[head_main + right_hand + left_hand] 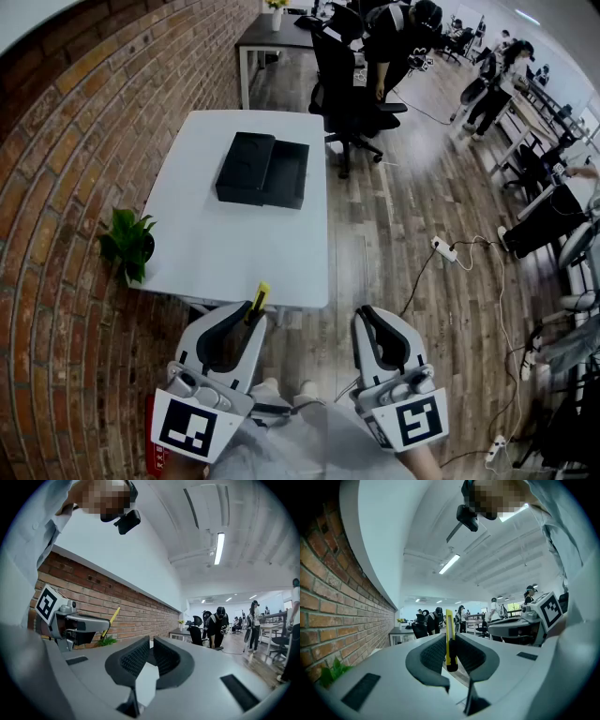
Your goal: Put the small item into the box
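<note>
Left gripper (246,319): we see it held low at the near edge of the scene, its jaws clenched on the small item.
Small item (449,637): a slim yellow strip with a black lower end. It stands upright between the left gripper's ribbed pads, and its yellow top sticks out past the jaw tips.
Right gripper (151,656): held just beside the left gripper, on its right. Its jaws are drawn together and we see nothing between them.
Box (262,170): black, well ahead of both grippers and far beyond their jaw tips. It lies as two halves side by side and touching. The half on the right shows an open hollow.
Table (234,253): white, with its near edge just ahead of the left gripper's jaw tips. The box sits on its far half, and the near half is bare.
Plant (128,244): green and leafy, ahead and to the left of the left gripper, at the table's left edge against the brick wall (56,187).
Floor (394,234): wooden boards stretching ahead of the right gripper, with a white power strip (443,249) and its cable lying ahead and to the right.
Background: a black office chair (342,84) stands beyond the table's far right corner. We see several people among desks further off.
</note>
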`<state>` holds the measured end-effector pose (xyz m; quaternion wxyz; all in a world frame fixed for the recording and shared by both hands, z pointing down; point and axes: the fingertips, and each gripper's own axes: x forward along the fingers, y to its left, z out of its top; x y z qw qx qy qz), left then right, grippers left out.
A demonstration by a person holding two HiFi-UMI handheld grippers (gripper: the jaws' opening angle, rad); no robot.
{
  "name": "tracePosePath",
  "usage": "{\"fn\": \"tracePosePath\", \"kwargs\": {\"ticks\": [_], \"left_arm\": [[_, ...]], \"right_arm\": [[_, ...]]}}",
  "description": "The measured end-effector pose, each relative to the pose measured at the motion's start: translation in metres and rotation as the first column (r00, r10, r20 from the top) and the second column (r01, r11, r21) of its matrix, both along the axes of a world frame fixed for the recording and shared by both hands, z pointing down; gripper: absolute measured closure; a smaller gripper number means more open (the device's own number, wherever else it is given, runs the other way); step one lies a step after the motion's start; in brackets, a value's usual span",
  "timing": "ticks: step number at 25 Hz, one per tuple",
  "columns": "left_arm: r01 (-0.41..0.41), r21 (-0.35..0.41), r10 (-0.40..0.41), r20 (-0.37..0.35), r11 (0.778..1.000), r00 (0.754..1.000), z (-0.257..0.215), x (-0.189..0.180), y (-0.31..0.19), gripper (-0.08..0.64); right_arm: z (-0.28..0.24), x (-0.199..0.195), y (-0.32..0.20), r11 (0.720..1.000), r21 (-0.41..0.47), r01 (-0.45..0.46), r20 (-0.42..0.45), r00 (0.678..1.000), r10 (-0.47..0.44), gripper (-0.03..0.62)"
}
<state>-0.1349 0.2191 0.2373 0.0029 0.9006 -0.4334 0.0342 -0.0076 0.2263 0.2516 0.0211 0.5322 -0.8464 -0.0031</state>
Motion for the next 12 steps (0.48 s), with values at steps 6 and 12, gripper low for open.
{"fn": "tracePosePath", "kwargs": {"ticks": [6,12], "left_arm": [[0.003,0.000,-0.003,0.002,1.000,1.000,0.001,0.011,0.004,0.486],[0.017,0.000,-0.017,0.008,1.000,1.000,0.002,0.014,0.002,0.486]], "right_arm": [[0.000,0.009,0.004,1.000,0.002,0.006,0.004,1.000,-0.006,0.537],[0.003,0.010,0.003,1.000,0.005,0.028,-0.015,0.999,-0.028,0.537]]}}
